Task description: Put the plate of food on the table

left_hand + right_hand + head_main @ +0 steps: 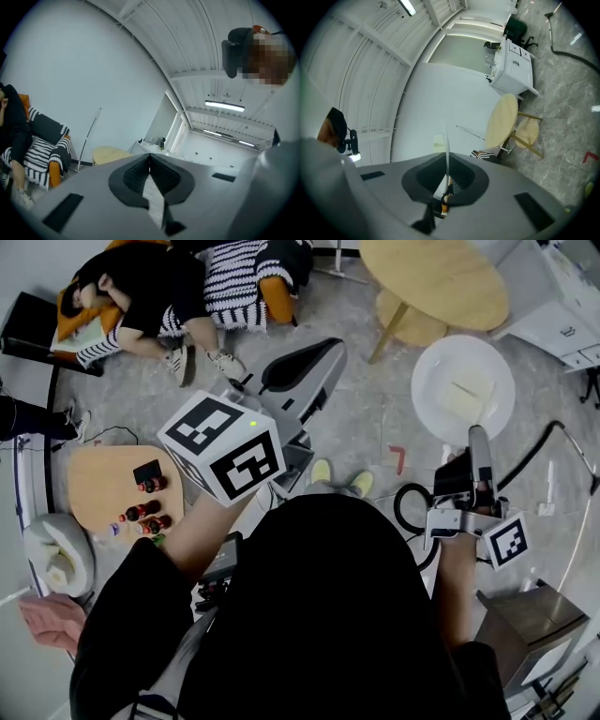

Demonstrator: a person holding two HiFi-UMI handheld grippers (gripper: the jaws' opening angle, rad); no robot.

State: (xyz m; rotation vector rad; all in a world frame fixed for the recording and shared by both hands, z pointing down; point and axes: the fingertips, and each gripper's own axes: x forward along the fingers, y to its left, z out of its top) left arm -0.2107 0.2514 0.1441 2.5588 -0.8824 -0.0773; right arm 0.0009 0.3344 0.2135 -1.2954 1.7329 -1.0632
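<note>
**One plate in the right claw, short of the round counter**

Gripping a round, smooth white plate (437, 360) by its near rim with the right claw (446, 161), jaws narrow on the thin edge. Carrying pale, flat food (464, 397) near the middle of it. Holding it about level above the grey mottled floor (361, 423), apart from the round counter (441, 277) of light wood farther ahead. Pointing the left claw (150, 161) forward and upward, ribbed black pads pressed together on nothing.

In the way: one round wooden stool (417, 326) tucked by the round counter's slanted legs, just beyond the plate's far rim and between plate and counter top in the head view. Underfoot, one black cable (405, 507) looped near the right claw, beside two yellow-green shoes (322, 471).

Off to the left, well apart: a small counter (94, 486), also wood with rounded corners, bearing a few small dark bottles (141, 512), too small to count surely. Beyond it, one person (141, 287) in black lying on an orange chair (277, 292) draped with striped cloth (234, 277). At far right, one white cabinet (562, 306).

Counted: two claws, two counters, one plate, one stool.
</note>
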